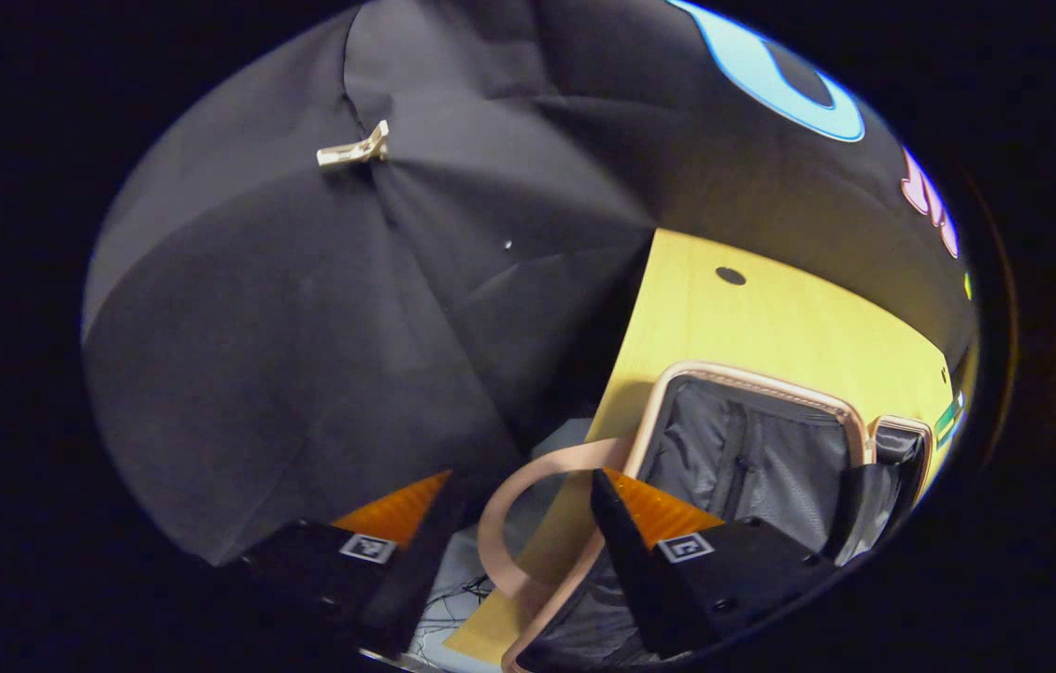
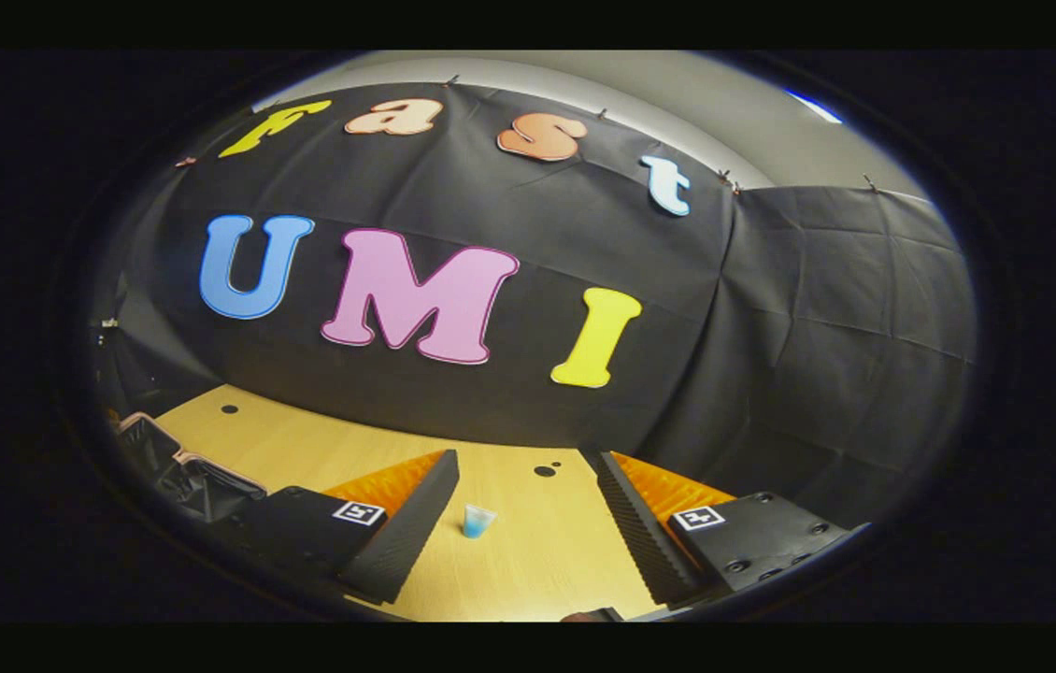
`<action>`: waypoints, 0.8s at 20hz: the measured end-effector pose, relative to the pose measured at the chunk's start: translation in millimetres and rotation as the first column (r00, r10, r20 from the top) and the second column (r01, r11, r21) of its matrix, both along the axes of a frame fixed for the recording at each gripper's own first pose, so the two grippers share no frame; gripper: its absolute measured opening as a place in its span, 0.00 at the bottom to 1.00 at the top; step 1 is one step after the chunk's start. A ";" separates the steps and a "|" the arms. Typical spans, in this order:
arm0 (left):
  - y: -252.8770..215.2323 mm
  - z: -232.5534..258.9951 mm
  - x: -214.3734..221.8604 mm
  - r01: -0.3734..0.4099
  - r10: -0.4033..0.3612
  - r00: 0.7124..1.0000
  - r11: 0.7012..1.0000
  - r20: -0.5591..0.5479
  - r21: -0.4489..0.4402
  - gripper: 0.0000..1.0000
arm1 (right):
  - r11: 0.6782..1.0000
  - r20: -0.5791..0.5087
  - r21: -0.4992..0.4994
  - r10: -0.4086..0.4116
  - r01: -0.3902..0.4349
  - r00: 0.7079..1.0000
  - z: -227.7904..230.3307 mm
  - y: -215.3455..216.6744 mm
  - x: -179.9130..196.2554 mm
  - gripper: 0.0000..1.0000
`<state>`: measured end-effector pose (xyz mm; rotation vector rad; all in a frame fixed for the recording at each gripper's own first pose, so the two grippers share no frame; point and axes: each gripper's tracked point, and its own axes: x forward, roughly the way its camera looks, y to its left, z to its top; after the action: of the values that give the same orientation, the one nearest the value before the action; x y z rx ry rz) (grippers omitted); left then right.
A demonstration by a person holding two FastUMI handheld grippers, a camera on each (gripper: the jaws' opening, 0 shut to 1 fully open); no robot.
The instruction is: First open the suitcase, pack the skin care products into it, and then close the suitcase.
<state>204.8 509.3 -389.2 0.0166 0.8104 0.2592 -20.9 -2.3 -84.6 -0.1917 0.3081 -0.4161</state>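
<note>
The suitcase (image 1: 752,449) is open, its near part hidden behind the left gripper's finger (image 1: 677,561) and cut off by the picture's edge. In the right gripper view a small cup (image 2: 478,520) on the desk (image 2: 528,561) — contents too small to tell.

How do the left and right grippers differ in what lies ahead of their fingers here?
The left gripper points at the open suitcase, whose pink loop handle curves between its fingers; the right gripper points at bare table with a small blue cup ahead. The left sits at the table edge, the right over it. Both are open, holding nothing.
</note>
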 end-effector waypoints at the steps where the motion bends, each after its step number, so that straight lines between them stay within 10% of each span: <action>1: -13.1 19.6 2.6 0.031 -0.032 0.998 0.999 0.050 0.016 0.93 | 1.000 0.004 0.000 -0.001 0.001 1.000 -1.0 -2.4 -3.9 0.95; 8: -213.0 125.5 -3.3 0.349 -0.338 0.888 0.937 0.311 0.022 0.93 | 0.998 0.035 0.041 0.047 -0.048 0.998 -19.2 -11.4 -13.3 0.95; 16: -500.5 130.0 -50.0 0.619 -0.526 0.737 0.778 0.424 -0.112 0.95 | 0.979 -0.024 0.155 0.135 -0.130 0.991 -103.1 -24.6 20.3 0.96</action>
<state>154.8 8.7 -259.2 -0.0140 0.4161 -0.4327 -0.6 -26.9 -187.7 -0.0689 0.3575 -0.2564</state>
